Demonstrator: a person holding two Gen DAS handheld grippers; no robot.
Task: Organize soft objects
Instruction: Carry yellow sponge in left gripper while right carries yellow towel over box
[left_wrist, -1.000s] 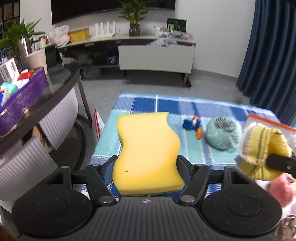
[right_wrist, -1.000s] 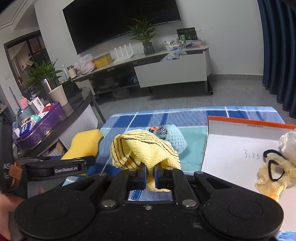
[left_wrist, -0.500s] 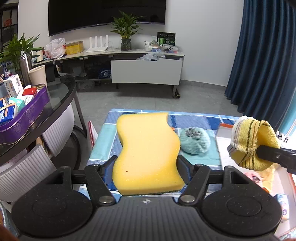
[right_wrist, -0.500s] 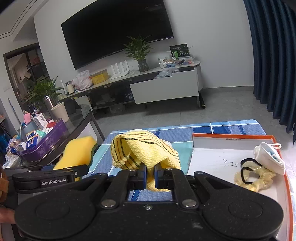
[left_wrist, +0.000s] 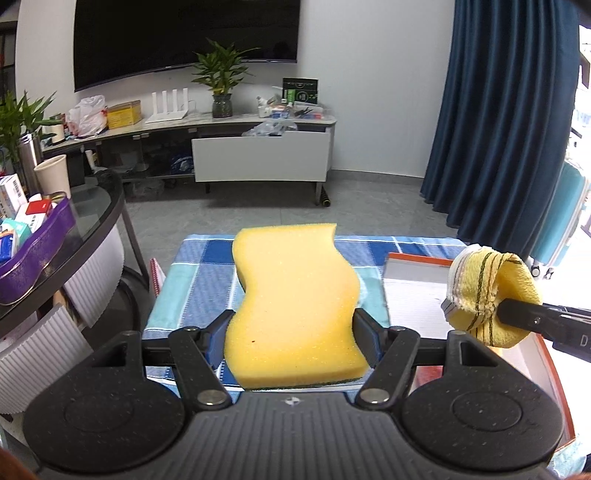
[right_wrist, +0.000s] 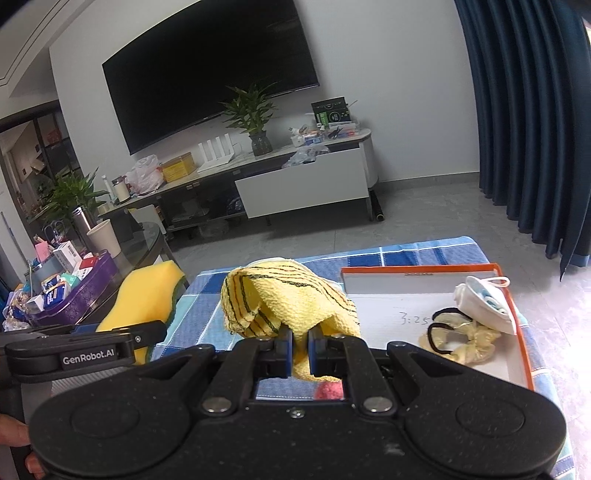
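Your left gripper (left_wrist: 291, 328) clamps the yellow sponge (left_wrist: 295, 306) across its narrow waist, jaws fairly wide. Right gripper (right_wrist: 300, 347), nearly closed, pinches the striped yellow cloth (right_wrist: 284, 302). Both ride above the checked tablecloth (left_wrist: 199, 273), beside the orange-rimmed tray (right_wrist: 517, 314). Light, squashy, limp: grip mid-body, gently.

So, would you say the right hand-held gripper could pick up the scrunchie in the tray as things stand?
Probably not yet: the right hand-held gripper is shut on the yellow cloth, so its jaws are occupied. The scrunchie itself lies uncovered in the tray, so the path looks free.
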